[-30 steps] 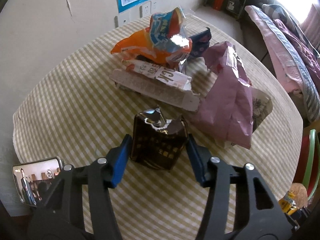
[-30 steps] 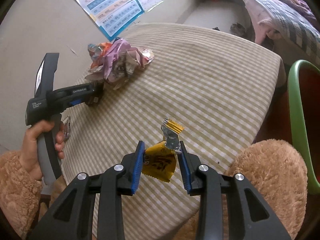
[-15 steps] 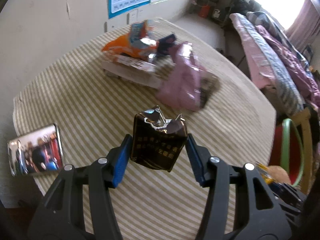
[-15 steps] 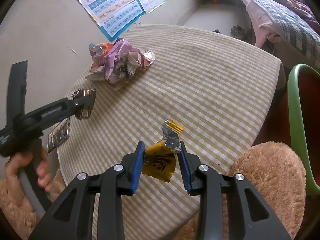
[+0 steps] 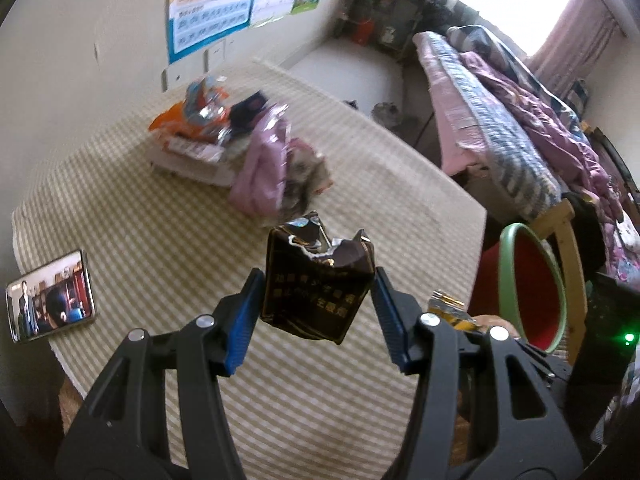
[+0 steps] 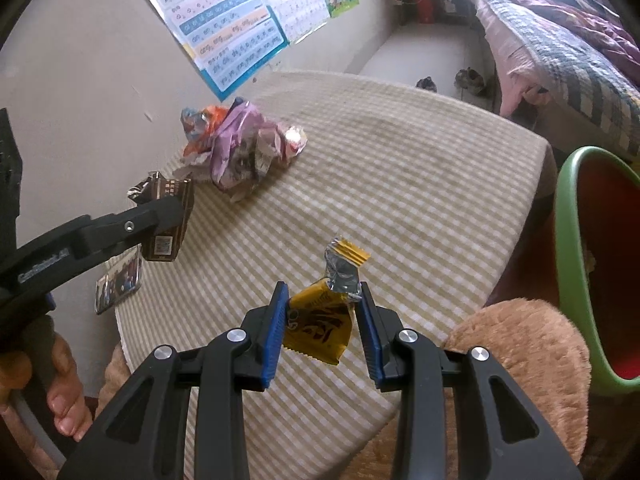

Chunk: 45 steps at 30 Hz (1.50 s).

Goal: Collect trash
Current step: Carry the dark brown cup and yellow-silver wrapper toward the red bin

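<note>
Above the checked table (image 6: 400,184), I had my left gripper (image 5: 318,308) pinching a brown wrapper (image 5: 316,288) and my right gripper (image 6: 322,320) pinching a yellow wrapper (image 6: 320,324); beyond the table stood a bed (image 5: 500,120).

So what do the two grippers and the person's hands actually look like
Both the left gripper and right gripper are black plastic frames with triangular cut-outs, silver pivot bolts and blue ribbed pads. The left one carries white lettering, too blurred to read. The bare left hand emerges from a fuzzy tan sleeve.

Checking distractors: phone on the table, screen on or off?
On. The phone lies flat on the table, its screen lit with a picture of people.
</note>
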Each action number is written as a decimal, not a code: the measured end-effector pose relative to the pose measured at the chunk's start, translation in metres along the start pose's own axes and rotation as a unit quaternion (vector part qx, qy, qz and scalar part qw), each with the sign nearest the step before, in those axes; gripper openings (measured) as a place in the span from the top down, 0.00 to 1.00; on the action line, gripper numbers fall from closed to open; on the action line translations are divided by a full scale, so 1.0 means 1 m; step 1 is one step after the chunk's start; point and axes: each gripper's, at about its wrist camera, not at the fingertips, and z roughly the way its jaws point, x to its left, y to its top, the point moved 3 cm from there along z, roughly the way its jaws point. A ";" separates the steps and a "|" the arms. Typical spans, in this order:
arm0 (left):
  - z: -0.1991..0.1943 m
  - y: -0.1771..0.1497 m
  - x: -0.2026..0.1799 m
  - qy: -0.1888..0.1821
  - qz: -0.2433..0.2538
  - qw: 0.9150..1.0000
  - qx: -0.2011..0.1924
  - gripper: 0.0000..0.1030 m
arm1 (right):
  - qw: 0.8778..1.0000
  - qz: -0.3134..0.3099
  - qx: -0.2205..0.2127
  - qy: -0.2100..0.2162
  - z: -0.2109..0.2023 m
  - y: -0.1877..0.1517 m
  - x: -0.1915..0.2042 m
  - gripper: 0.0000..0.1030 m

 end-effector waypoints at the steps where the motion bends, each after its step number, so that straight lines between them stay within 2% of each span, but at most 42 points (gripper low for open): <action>1: -0.001 0.001 -0.003 -0.002 0.002 1.000 -0.002 0.49 | 1.000 0.002 -0.005 -0.001 -0.003 0.001 -0.001 0.67; 5: -0.006 0.004 -0.015 -0.009 0.013 1.000 -0.009 0.49 | 1.000 0.009 -0.021 -0.007 -0.015 0.007 -0.008 0.67; 15: -0.001 -0.002 -0.035 -0.022 0.034 0.999 0.004 0.49 | 0.997 0.059 -0.040 -0.020 -0.043 0.012 -0.044 0.66; 21: 0.001 -0.005 -0.048 -0.027 0.048 0.998 0.006 0.49 | 0.996 0.066 -0.056 -0.029 -0.060 0.015 -0.056 0.66; 34: 0.001 -0.003 -0.076 -0.040 0.075 0.996 0.006 0.49 | 0.991 0.091 -0.079 -0.052 -0.078 0.017 -0.085 0.66; 45: 0.006 -0.002 -0.099 -0.051 0.088 0.995 0.013 0.49 | 0.984 0.133 -0.088 -0.078 -0.089 0.013 -0.125 0.65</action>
